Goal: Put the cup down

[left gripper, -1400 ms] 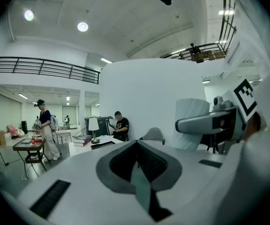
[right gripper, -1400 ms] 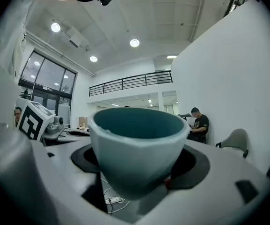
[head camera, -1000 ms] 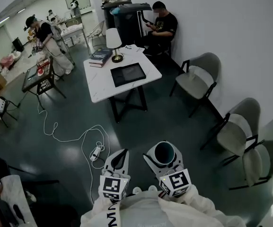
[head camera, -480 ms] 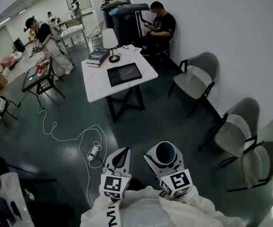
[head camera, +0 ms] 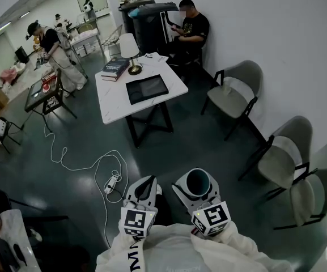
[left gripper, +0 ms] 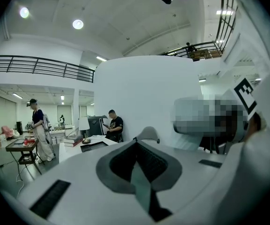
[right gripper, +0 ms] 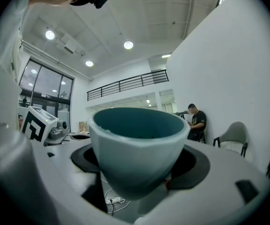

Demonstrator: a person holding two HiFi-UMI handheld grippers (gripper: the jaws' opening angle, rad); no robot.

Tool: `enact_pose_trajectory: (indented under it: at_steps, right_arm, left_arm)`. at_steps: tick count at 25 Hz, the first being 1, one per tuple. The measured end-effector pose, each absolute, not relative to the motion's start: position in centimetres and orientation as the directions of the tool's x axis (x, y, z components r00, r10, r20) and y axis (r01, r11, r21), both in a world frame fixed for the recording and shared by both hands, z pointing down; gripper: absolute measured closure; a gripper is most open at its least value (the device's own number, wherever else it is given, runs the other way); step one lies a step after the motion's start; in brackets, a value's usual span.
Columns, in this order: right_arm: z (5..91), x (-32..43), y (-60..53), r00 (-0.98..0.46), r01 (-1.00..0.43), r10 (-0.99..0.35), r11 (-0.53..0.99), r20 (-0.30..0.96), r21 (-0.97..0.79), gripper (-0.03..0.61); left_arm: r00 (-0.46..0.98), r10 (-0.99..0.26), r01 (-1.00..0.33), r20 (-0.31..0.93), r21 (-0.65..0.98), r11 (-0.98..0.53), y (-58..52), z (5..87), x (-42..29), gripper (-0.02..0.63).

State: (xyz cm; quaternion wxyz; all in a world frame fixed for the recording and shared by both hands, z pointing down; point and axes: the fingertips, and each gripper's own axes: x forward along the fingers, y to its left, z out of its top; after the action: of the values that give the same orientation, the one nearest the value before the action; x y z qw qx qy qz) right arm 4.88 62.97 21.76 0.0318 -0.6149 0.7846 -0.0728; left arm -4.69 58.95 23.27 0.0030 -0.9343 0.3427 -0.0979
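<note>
A pale cup with a teal inside [head camera: 198, 181] is held upright between the jaws of my right gripper [head camera: 196, 188], low in the head view, over the dark floor. In the right gripper view the cup [right gripper: 137, 144] fills the middle, and the right gripper [right gripper: 139, 175] is shut on its lower body. My left gripper [head camera: 144, 188] hangs beside it on the left, and in its own view the left gripper [left gripper: 137, 165] has its jaws together with nothing in them. A white table [head camera: 113, 98] stands well ahead of both.
On the table lie a dark tablet [head camera: 147, 88], a lamp [head camera: 130, 49] and books [head camera: 115, 68]. Three grey chairs [head camera: 234, 95] [head camera: 282, 154] [head camera: 316, 194] line the right wall. A white cable with a power strip [head camera: 112, 183] lies on the floor. A seated person [head camera: 189, 27] is behind the table.
The table has drifted slightly left and up in the head view. Both grippers keep the same pose, and the cup stays in the right one.
</note>
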Motion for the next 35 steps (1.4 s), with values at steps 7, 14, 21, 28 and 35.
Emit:
enact_pose_trajectory:
  at_steps: [7, 14, 21, 28, 35]
  right_arm:
    - [22.8, 5.3, 59.0, -0.236, -0.963, -0.970, 0.226, 0.060, -0.144, 0.186]
    - [23.3, 5.1, 52.8, -0.245, -0.961, -0.967, 0.232, 0.072, -0.148, 0.186]
    - [23.9, 4.6, 47.1, -0.255, -0.960, -0.962, 0.240, 0.093, -0.146, 0.186]
    - [25.1, 4.8, 41.6, -0.251, -0.959, -0.960, 0.229, 0.126, -0.166, 0.186]
    - [25.1, 4.3, 35.4, -0.251, -0.958, -0.958, 0.225, 0.141, -0.177, 0.186]
  left_arm:
    - [0.749, -0.635, -0.636, 0.191, -0.065, -0.769, 54.9, 24.7, -4.3, 0.603]
    - [0.737, -0.647, -0.651, 0.198, -0.054, -0.758, 48.7, 25.1, -4.9, 0.603]
    - [0.727, -0.654, -0.659, 0.210, -0.052, -0.750, 43.1, 25.8, -5.3, 0.603]
    - [0.734, -0.636, -0.648, 0.238, -0.034, -0.761, 37.8, 26.7, -5.0, 0.603]
    - [0.732, -0.630, -0.646, 0.259, -0.028, -0.763, 31.7, 26.8, -5.5, 0.603]
